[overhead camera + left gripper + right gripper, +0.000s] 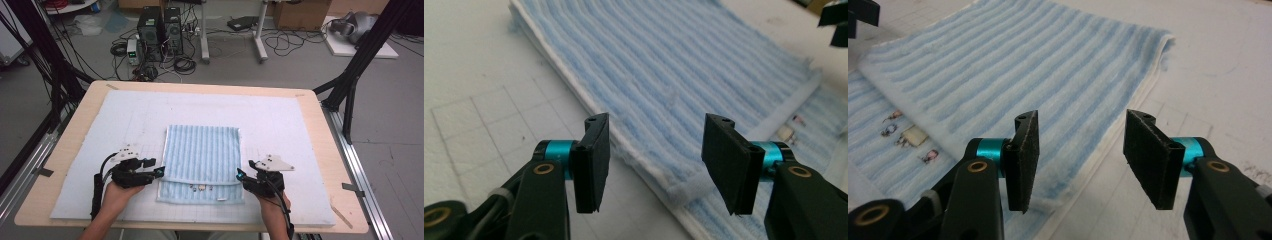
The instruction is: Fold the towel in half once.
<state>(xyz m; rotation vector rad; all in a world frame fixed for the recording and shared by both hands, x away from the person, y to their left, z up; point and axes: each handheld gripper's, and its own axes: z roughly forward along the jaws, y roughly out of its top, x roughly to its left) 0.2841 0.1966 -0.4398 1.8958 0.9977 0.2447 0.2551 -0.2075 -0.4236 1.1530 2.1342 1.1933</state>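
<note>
A light blue striped towel [202, 160] lies folded on the white gridded mat [280, 125]. Its upper layer ends short of the near edge, baring a strip with small embroidered figures [201, 188]. My left gripper [159, 171] stands open at the towel's near left corner. In the left gripper view the towel's white-hemmed edge [644, 165] runs between the pads of the left gripper [654, 160] without touching them. My right gripper [240, 175] is open at the near right side. In the right gripper view the right gripper [1080, 157] straddles the towel's [1013, 65] side edge, nothing pinched.
The mat covers most of a wooden table [80, 115]. Black frame posts [357, 65] rise at both far corners. Computer towers [160, 30] and cables sit on the floor beyond the table. The other gripper's jaw tips [836, 25] show across the towel.
</note>
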